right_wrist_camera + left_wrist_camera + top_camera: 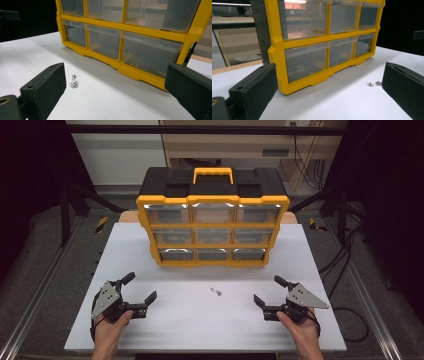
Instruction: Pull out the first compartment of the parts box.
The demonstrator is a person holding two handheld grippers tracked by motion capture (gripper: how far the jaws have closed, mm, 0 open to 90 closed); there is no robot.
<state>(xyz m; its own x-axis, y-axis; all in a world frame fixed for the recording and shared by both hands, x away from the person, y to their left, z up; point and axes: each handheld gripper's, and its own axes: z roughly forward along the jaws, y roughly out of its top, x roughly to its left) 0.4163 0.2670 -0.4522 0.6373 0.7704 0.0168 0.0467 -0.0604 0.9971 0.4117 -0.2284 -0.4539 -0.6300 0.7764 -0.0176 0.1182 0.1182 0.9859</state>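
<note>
table (150, 250): white, under the drawer box
drawer box (212, 200): yellow frame, black top, clear drawers, at table's far edge

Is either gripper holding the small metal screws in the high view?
No. The screws lie loose on the white table, apart from the open left gripper and right gripper.
</note>
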